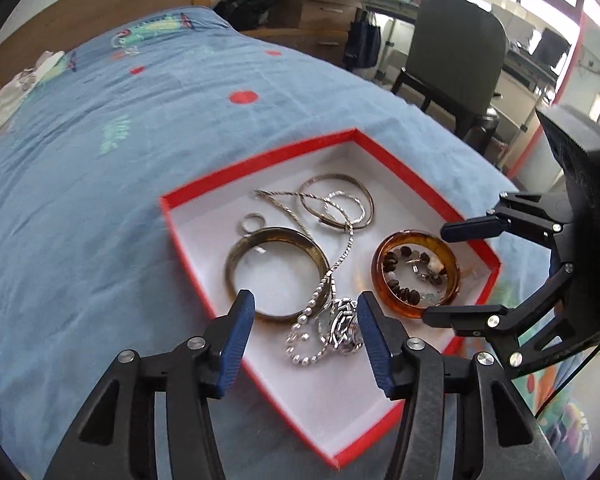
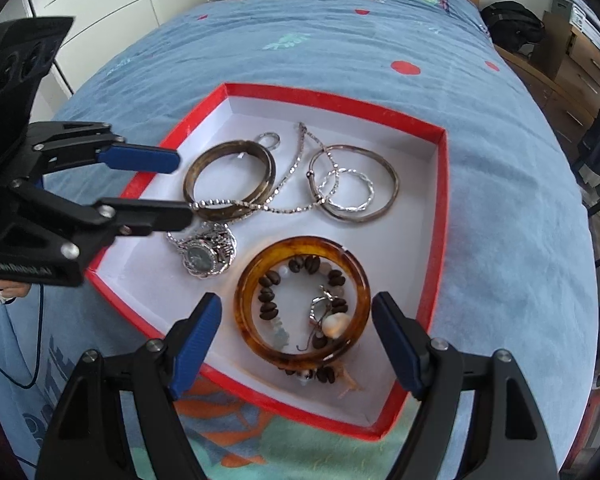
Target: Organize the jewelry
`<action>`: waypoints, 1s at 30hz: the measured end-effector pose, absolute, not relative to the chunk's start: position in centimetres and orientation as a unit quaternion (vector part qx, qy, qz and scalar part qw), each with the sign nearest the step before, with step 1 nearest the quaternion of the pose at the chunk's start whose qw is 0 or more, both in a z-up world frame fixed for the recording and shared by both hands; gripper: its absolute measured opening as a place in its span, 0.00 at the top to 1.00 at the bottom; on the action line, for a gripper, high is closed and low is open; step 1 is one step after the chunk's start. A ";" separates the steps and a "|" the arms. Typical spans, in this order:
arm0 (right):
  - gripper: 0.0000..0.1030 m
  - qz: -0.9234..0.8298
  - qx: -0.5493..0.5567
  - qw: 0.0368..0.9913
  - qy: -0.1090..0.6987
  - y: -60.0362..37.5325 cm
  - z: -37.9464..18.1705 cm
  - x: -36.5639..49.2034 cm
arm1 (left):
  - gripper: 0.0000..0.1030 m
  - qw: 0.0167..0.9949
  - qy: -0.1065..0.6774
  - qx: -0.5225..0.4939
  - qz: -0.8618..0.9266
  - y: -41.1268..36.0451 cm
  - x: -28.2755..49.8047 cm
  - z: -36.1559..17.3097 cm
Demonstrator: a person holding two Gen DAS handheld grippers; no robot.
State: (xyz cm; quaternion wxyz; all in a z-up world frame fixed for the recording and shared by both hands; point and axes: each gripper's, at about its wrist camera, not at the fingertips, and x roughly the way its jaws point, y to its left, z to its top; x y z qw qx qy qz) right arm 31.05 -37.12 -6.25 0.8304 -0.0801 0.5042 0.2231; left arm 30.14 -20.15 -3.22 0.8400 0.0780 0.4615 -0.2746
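Both grippers hang over the red box (image 2: 444,208) on the bed, left gripper (image 1: 306,322) spread around the silver watch (image 2: 206,256), right gripper (image 2: 298,326) spread wide above the amber bangle (image 2: 244,300).

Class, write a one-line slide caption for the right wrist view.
Open right gripper poised over an amber bangle in a red box of jewelry, open left gripper alongside.
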 end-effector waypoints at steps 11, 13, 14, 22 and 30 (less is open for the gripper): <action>0.25 0.183 -0.037 0.853 0.487 -35.1 -2.3 24.9 | 0.27 0.878 0.440 0.027 -0.184 -15.2 23.5 1.1; 0.25 0.178 -0.031 0.856 0.485 -34.4 -1.6 23.3 | 0.24 0.884 0.436 0.020 -0.166 -14.3 21.9 1.6; 0.25 0.176 -0.030 0.858 0.483 -34.0 -1.3 22.6 | 0.23 0.887 0.434 0.019 -0.157 -14.0 21.2 1.8; 0.26 0.131 0.002 0.882 0.452 -32.0 0.4 17.3 | 0.19 0.905 0.412 0.009 -0.108 -12.5 16.8 2.4; 0.25 0.072 0.009 0.902 0.426 -32.9 -0.2 15.0 | 0.17 0.913 0.402 -0.006 -0.076 -13.0 14.8 1.6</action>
